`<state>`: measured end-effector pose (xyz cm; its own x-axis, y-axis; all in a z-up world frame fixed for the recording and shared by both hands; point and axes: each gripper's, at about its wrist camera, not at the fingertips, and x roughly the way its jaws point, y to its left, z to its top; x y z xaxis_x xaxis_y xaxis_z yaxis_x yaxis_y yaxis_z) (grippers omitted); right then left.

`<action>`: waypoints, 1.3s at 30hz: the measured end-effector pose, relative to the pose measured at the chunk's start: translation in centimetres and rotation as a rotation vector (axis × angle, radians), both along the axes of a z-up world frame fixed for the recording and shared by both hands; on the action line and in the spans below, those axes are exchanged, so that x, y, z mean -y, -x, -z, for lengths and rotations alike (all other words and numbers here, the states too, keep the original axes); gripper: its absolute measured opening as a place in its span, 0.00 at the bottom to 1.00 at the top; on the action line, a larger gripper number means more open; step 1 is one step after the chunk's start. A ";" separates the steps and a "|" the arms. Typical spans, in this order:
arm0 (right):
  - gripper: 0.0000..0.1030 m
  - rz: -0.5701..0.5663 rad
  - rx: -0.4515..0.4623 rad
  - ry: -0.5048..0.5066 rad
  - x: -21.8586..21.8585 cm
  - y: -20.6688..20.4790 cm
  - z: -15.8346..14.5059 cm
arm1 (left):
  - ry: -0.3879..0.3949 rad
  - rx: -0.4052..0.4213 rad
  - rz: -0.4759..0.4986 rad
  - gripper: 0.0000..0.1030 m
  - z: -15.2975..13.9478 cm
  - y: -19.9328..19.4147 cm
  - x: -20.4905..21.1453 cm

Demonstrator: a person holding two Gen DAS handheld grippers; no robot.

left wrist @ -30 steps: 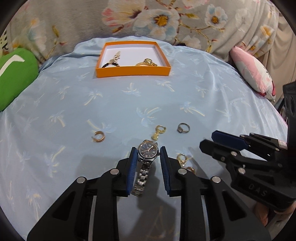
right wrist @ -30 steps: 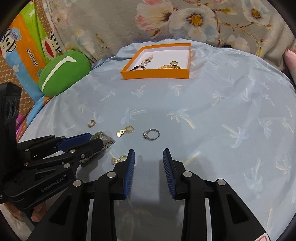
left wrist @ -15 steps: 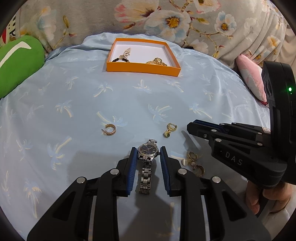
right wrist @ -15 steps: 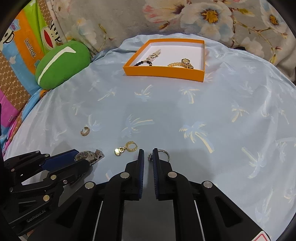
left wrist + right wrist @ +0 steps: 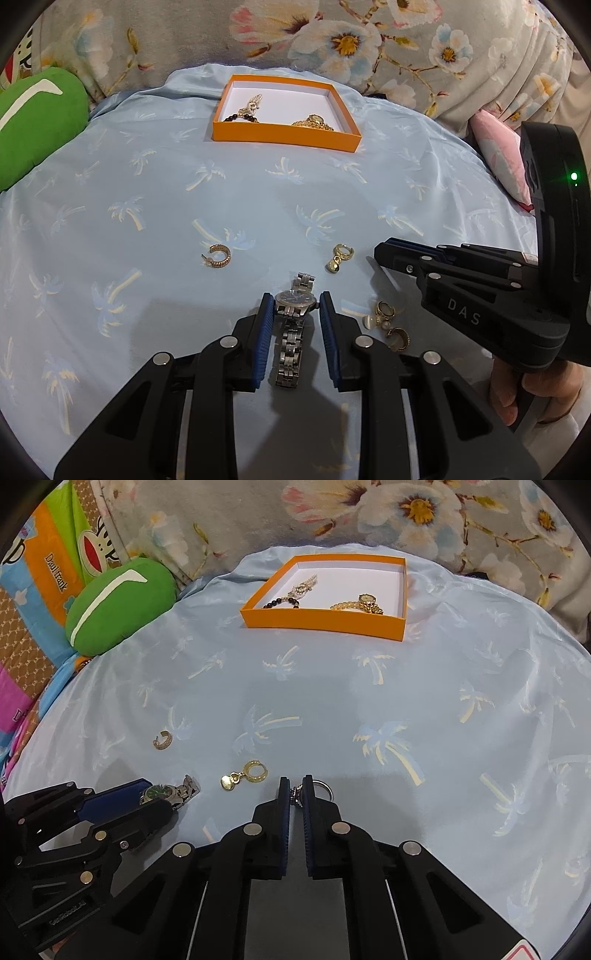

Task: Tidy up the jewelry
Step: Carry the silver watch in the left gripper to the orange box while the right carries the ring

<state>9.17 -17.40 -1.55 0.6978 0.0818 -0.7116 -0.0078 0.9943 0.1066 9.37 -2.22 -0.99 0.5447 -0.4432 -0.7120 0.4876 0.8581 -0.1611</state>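
Note:
A silver watch (image 5: 294, 300) with a dark dial lies on the blue cloth between the fingers of my left gripper (image 5: 296, 308), which is shut on its case. It also shows in the right wrist view (image 5: 166, 793). My right gripper (image 5: 296, 789) is shut on a silver ring (image 5: 320, 788). The orange box (image 5: 284, 137) at the far side holds a gold watch (image 5: 314, 121) and a beaded bracelet (image 5: 244, 110). Loose on the cloth are a gold hoop earring (image 5: 218, 257), a gold drop earring (image 5: 340, 254) and a small pile of gold pieces (image 5: 390, 323).
A green cushion (image 5: 118, 602) lies at the far left and a pink pillow (image 5: 502, 155) at the right. A floral blanket (image 5: 332, 40) rises behind the box. The right gripper's body (image 5: 517, 295) reaches in beside the pile.
My right gripper has closed on the silver ring. My left gripper has narrowed onto the watch case and both have shifted slightly nearer the box.

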 end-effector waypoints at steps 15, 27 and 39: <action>0.04 0.019 0.062 -0.024 0.7 1.9 -2.1 | 0.031 0.026 0.000 0.23 -1.7 0.8 -0.3; 0.04 0.017 0.131 -0.020 2.6 -0.3 -5.9 | 0.019 0.116 0.004 0.24 -5.6 -1.4 0.5; 0.04 0.037 0.184 -0.035 7.0 -11.3 -9.4 | 0.007 0.195 0.023 0.24 -8.6 -11.6 5.2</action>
<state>20.46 -24.39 7.90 0.8187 0.0760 -0.5691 0.0065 0.9899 0.1416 20.98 -7.44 7.65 0.6616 -0.4622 -0.5905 0.5300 0.8453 -0.0678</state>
